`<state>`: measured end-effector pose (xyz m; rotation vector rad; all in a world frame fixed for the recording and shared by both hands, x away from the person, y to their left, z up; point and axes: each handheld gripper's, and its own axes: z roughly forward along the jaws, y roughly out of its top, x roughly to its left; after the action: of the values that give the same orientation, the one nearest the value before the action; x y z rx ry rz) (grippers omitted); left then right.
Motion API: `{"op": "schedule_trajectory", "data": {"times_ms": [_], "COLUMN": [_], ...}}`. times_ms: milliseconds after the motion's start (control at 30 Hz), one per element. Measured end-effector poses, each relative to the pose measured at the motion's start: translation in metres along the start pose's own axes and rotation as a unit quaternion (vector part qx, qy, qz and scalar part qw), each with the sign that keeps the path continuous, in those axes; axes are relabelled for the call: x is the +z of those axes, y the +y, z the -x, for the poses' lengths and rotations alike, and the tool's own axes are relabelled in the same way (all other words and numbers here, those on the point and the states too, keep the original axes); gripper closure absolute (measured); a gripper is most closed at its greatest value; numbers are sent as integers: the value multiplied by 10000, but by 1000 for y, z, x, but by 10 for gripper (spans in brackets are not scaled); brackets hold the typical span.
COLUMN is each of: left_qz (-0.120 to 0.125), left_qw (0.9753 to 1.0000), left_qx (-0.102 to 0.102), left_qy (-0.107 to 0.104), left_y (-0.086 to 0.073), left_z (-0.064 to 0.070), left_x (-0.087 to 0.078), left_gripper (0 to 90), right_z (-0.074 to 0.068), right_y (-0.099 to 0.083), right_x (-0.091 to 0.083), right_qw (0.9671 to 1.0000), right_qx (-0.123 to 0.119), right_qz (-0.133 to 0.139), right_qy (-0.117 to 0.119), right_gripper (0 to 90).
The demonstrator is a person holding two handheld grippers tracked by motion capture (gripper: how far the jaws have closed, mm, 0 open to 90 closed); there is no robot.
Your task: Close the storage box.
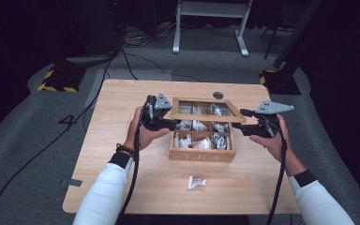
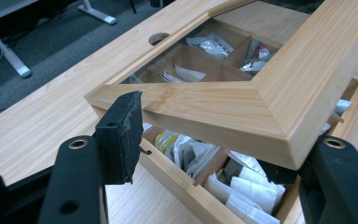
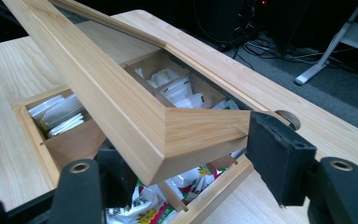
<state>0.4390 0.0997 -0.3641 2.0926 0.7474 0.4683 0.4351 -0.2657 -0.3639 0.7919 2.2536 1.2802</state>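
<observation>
Above the compartmented wooden tea box (image 1: 201, 153) mid-table, your left gripper (image 1: 168, 123) and right gripper (image 1: 243, 130) each clamp a front corner of its glass-paned wooden lid (image 1: 205, 117); uneven release could slam it.

"TEA", faintly, on wooden box (image 1: 201, 156) front

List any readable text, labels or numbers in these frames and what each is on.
"TEA": on the front wall of the wooden box, high view, faint but legible.
Tea bag packets in the compartments: coloured print, too blurred to read.
Loose packet on the table in front of the box: dark marks, too small to read.
Glass-paned lid, both grippers: no text visible.
</observation>
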Motion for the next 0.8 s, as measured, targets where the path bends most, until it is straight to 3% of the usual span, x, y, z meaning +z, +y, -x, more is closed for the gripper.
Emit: {"op": "schedule_trajectory", "data": {"times_ms": [433, 800], "left_qz": [-14, -82], "left_qw": [9999, 9998], "left_qx": [-9, 133], "left_qy": [-112, -132], "left_y": [-12, -18], "left_z": [5, 11], "left_x": [0, -2], "left_gripper": [368, 346], "right_z": [-8, -12], "right_y": [-8, -16], "right_x": [-3, -8], "right_qw": [9999, 9995], "right_qx": [41, 95], "right_qz": [-6, 11], "right_qy": [129, 305], "right_gripper": [304, 294]}}
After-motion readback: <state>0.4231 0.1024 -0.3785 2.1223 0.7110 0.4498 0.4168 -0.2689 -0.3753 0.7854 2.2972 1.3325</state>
